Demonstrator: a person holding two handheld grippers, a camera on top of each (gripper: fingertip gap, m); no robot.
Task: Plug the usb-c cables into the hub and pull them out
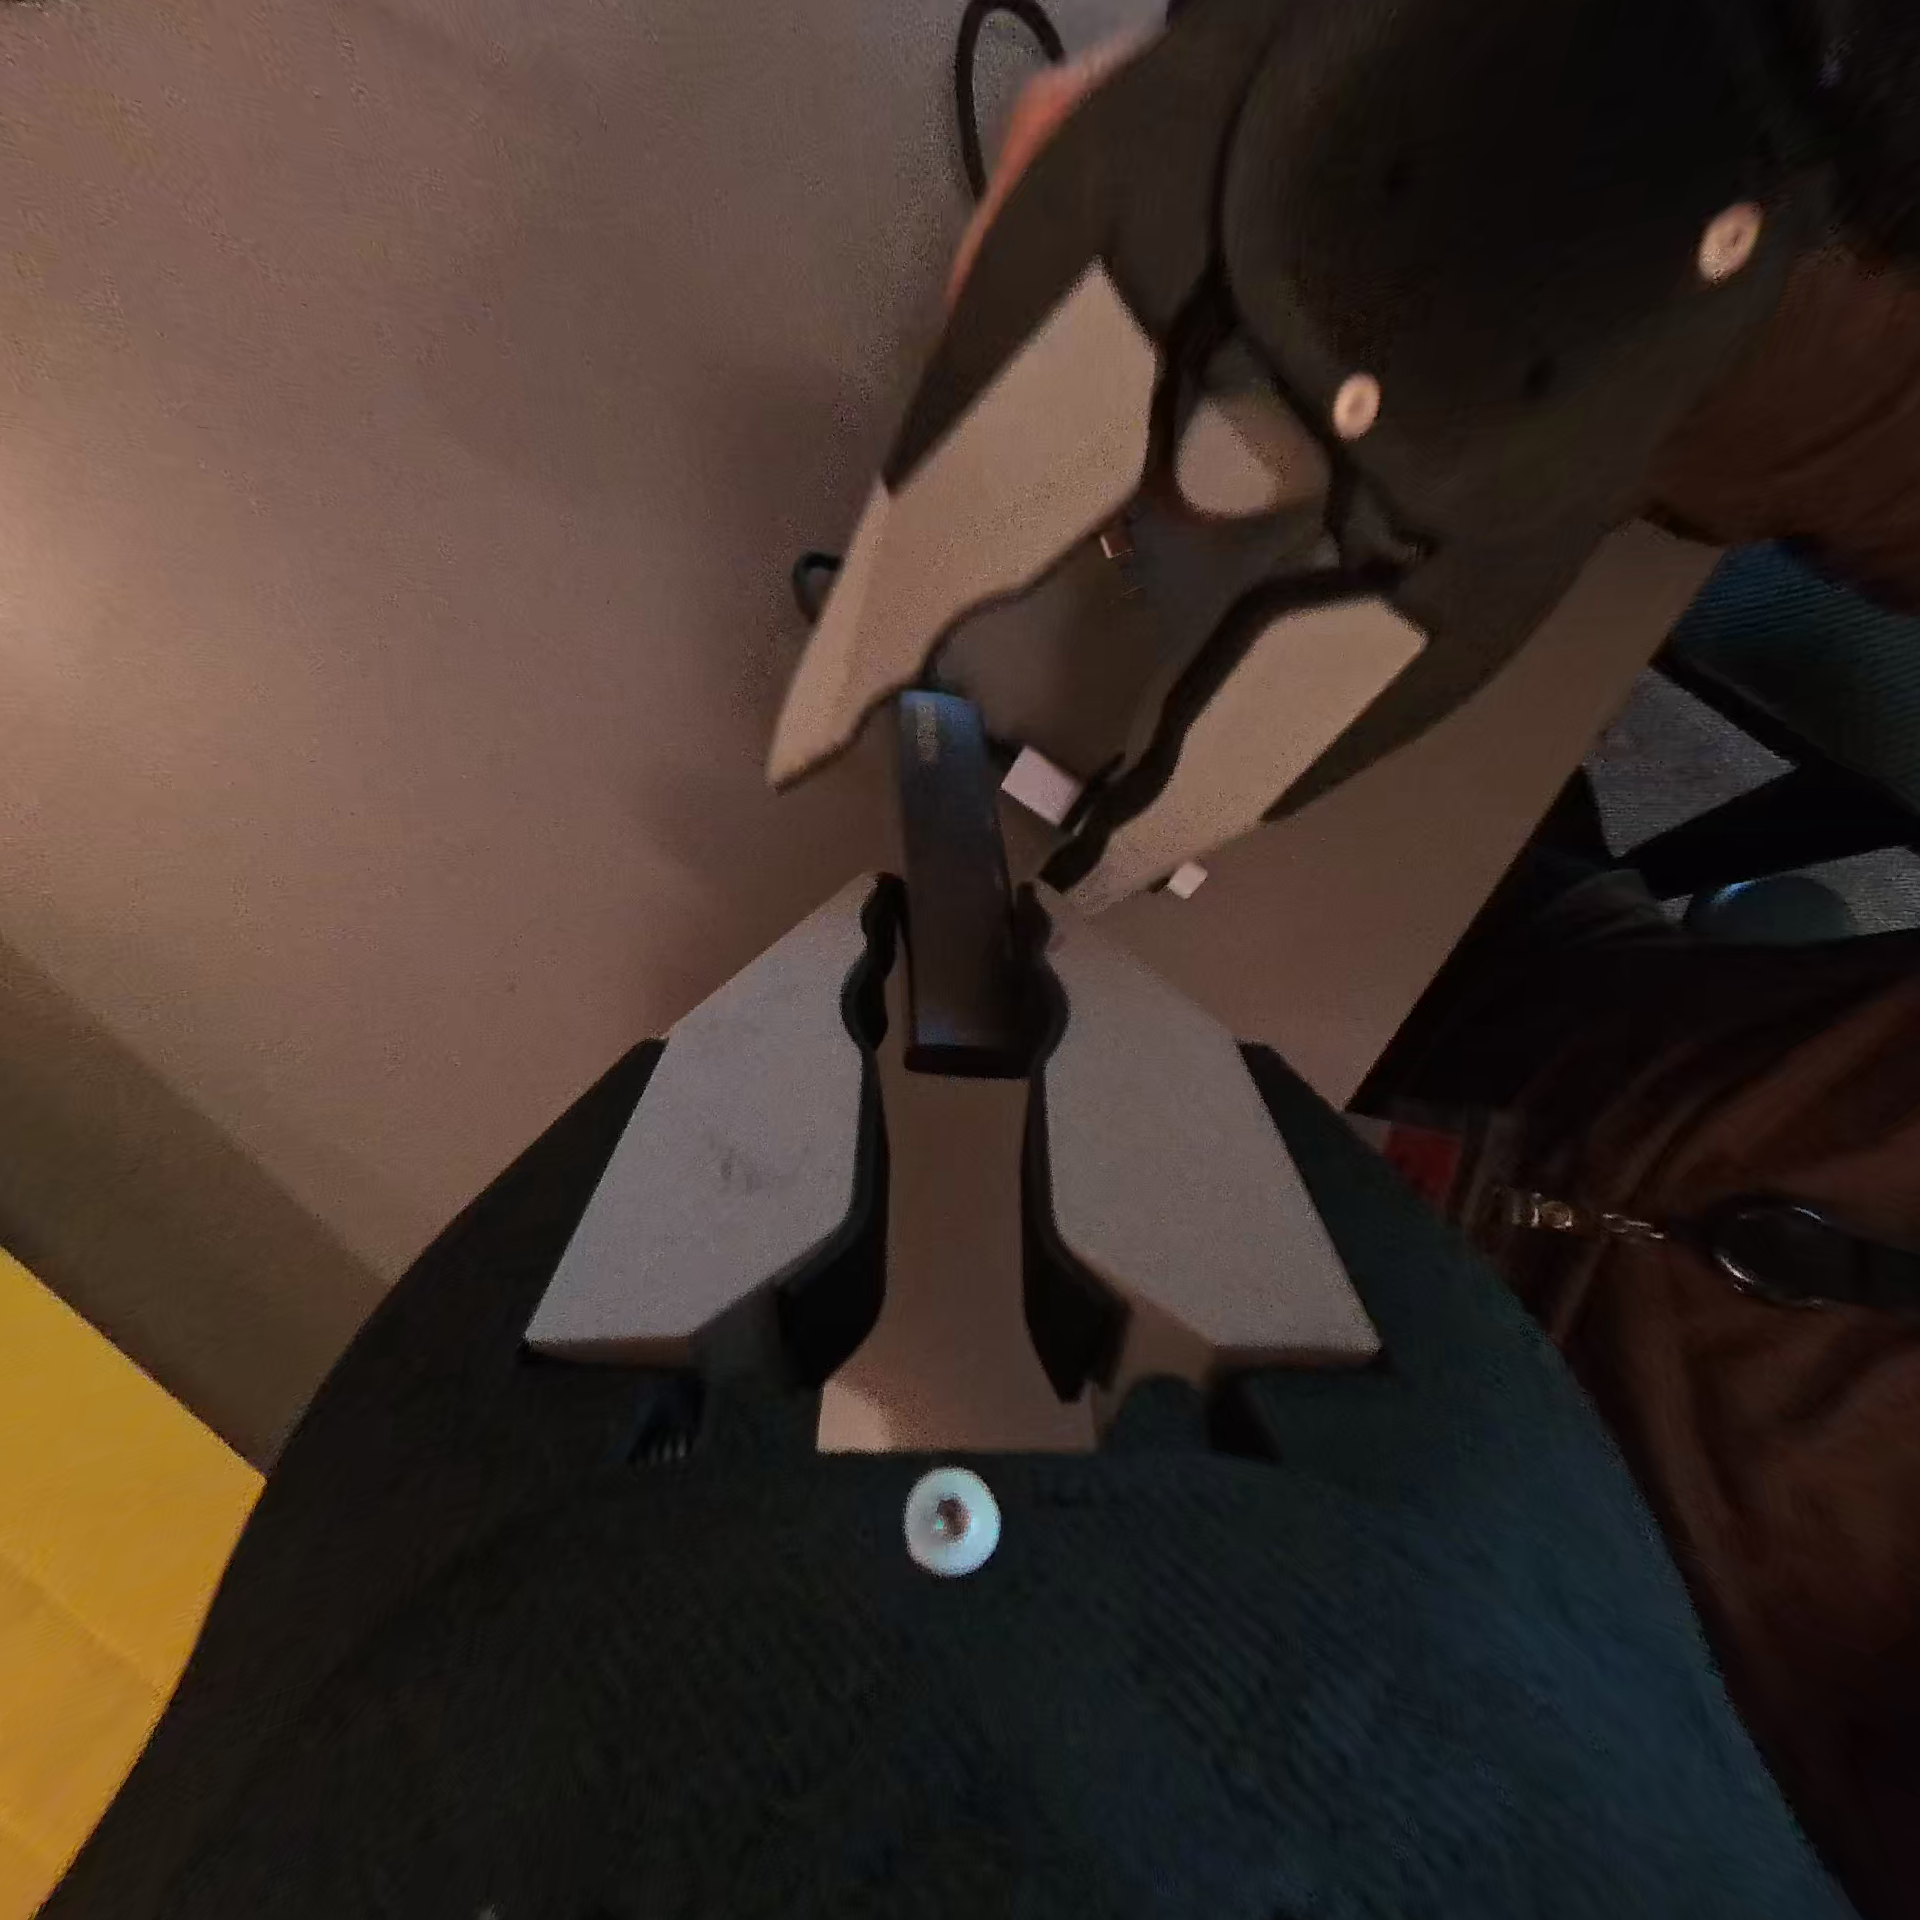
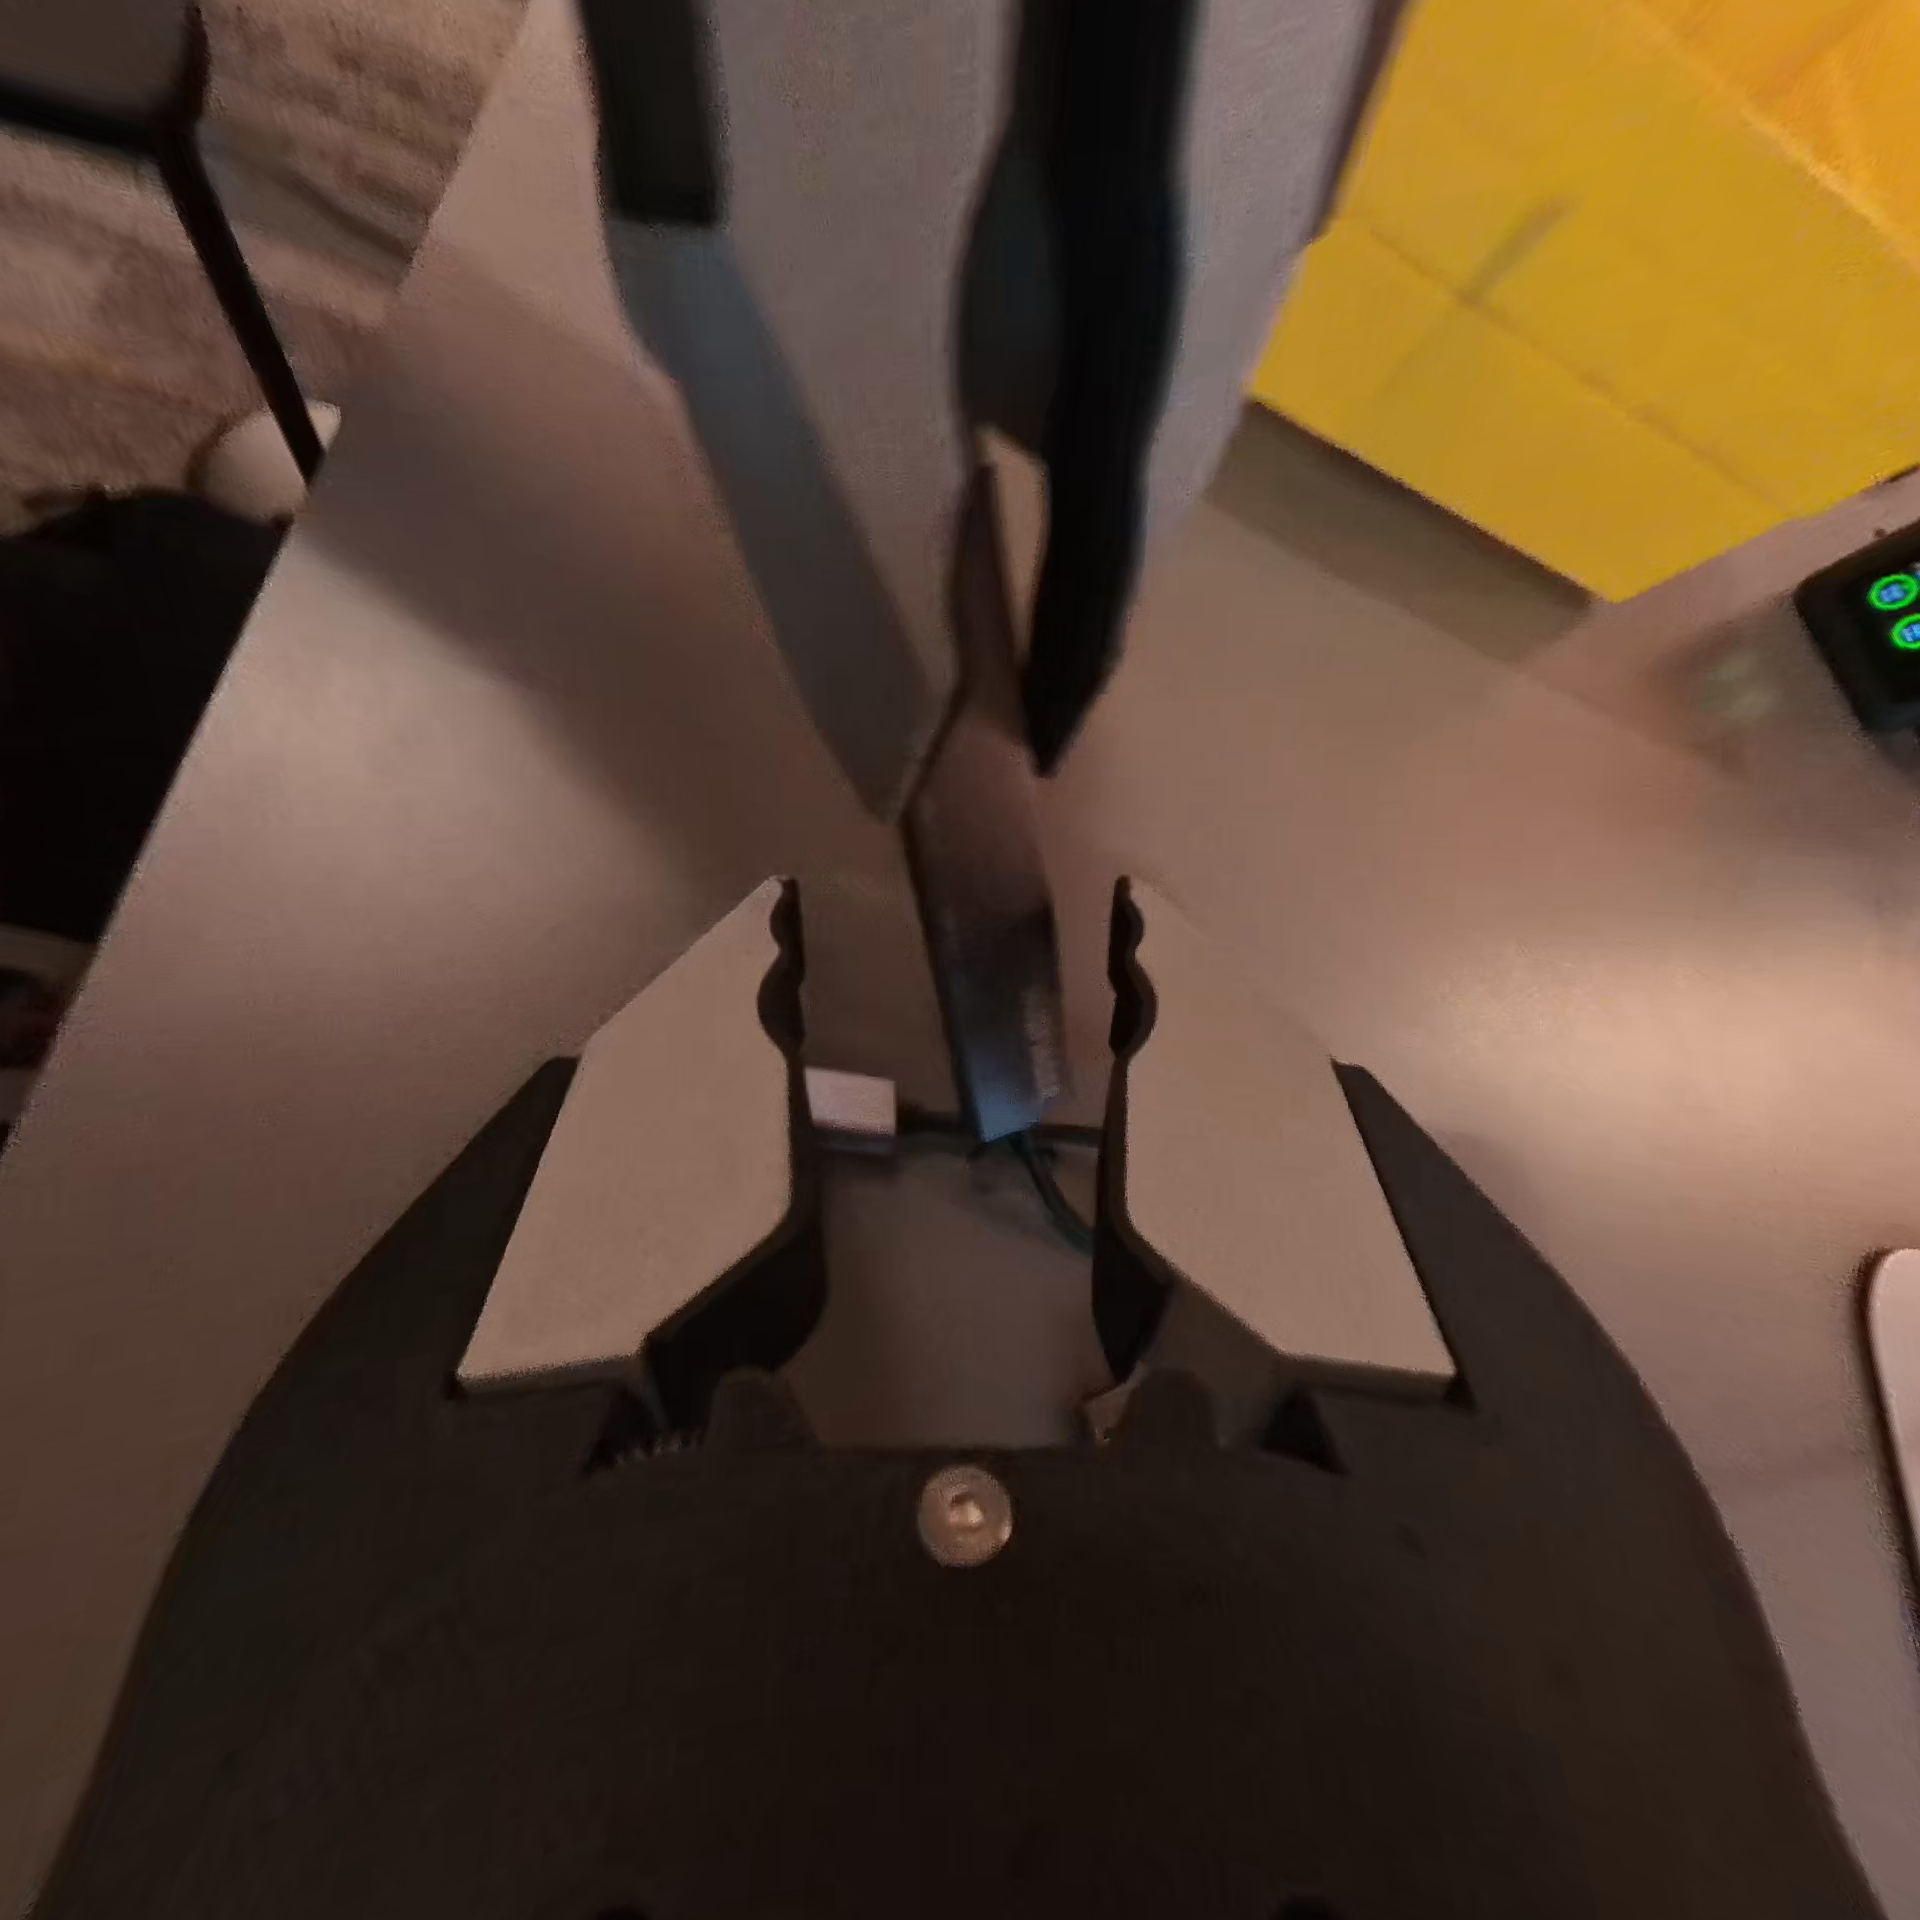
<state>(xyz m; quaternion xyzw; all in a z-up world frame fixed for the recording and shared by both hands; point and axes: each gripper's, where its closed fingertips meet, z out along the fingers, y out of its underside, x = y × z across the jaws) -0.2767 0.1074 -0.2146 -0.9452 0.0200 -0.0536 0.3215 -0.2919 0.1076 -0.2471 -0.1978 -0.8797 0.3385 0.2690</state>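
The left gripper (image 1: 956,935) is clamped on the near end of a slim dark metal hub (image 1: 951,873), which stands up and away from it, lifted off the pale beige counter (image 1: 416,520). In the right wrist view the same hub (image 2: 997,997) shows as a narrow dark bar pinched between the left gripper's pale and black fingers (image 2: 831,540), which reach in from the far side.

The right gripper (image 2: 956,977) has its fingers spread apart, one on each side of the hub's free end without touching it. In the left wrist view it (image 1: 956,800) comes in from the far right, its pale fingertips straddling the hub's far end.

A thin black usb-c cable (image 2: 1049,1184) with a white connector block (image 1: 1039,781) lies on the counter just beside the hub's end; whether any plug sits in a port cannot be told. A yellow box (image 2: 1621,312) stands at the counter's far right, and a small black device with green lights (image 2: 1870,634) lies near it.
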